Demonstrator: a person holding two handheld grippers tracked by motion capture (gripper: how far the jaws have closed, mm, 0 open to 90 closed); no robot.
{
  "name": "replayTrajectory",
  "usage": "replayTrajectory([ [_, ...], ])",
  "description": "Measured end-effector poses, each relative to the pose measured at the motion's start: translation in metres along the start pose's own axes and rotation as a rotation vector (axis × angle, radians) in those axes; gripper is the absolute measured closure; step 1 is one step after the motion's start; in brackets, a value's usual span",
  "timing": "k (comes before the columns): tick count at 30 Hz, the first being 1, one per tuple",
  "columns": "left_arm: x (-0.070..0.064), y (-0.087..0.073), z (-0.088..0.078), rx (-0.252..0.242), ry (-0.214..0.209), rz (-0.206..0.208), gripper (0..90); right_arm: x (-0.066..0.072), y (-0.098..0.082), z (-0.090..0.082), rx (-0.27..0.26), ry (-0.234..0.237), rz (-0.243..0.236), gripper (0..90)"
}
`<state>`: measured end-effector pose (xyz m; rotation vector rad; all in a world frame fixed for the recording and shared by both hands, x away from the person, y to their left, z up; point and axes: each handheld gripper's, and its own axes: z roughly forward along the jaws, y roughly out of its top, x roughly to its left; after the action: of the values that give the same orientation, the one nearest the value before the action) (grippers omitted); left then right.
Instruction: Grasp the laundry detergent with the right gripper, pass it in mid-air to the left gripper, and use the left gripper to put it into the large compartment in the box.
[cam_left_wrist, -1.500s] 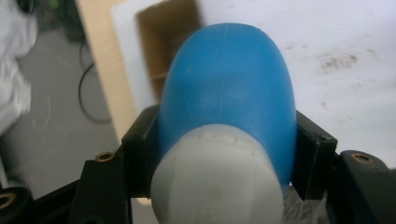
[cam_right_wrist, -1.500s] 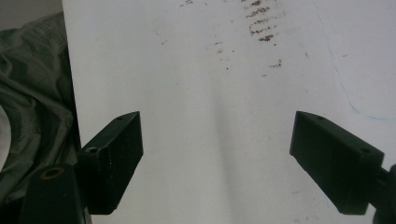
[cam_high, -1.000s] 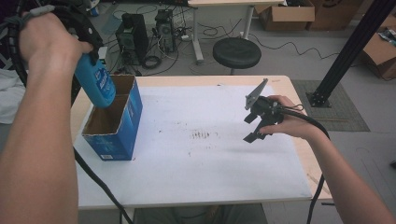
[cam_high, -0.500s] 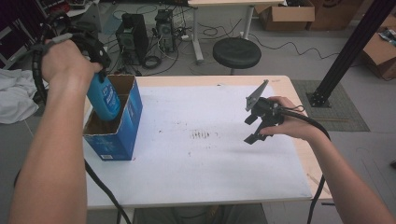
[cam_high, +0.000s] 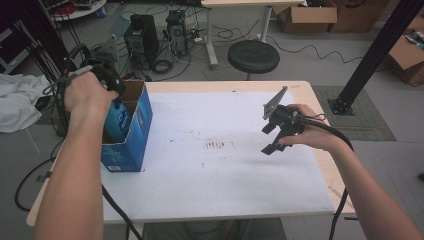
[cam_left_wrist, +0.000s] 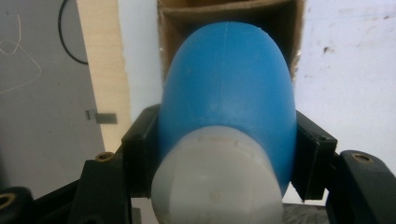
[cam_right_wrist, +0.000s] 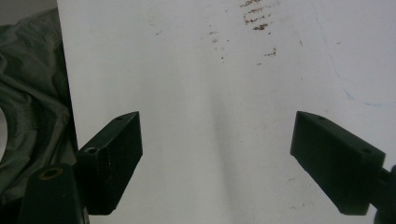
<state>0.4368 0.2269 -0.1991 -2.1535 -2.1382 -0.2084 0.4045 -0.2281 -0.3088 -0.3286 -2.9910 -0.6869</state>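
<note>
White table (cam_high: 225, 190), brown smudges mid-top, open cardboard box (cam_high: 131, 145) at left edge. Left gripper (cam_left_wrist: 224, 154) clamped on blue bottle (cam_left_wrist: 229, 93); right gripper (cam_right_wrist: 217, 158) wide open, empty.

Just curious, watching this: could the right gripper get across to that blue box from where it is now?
Probably yes. The right gripper hangs open over the bare white tabletop, with nothing lying between it and the blue box. The box opening, though, is occupied by the left gripper and its blue bottle.

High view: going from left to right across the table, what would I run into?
Left gripper holding a blue bottle → open blue cardboard box → brown smudges on the white tabletop → right gripper, jaws apart, in the person's right hand.
</note>
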Motion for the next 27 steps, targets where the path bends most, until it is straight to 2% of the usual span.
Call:
replayTrajectory([
  [4,-0.001,0.000,0.013,0.007,0.006,0.002,39.1,0.000,0.000,0.000,-0.002,-0.001,-0.002,16.9],
  [12,-0.004,-0.001,0.040,0.031,-0.010,0.005,39.1,0.000,-0.002,0.002,-0.002,0.001,0.002,16.9],
  [21,-0.006,-0.001,0.057,0.040,-0.010,0.010,39.1,0.000,-0.003,0.001,-0.005,-0.003,0.005,17.0],
  [27,-0.007,-0.003,0.065,0.028,-0.012,0.017,39.1,0.000,-0.003,0.002,-0.007,-0.002,0.008,17.2],
])
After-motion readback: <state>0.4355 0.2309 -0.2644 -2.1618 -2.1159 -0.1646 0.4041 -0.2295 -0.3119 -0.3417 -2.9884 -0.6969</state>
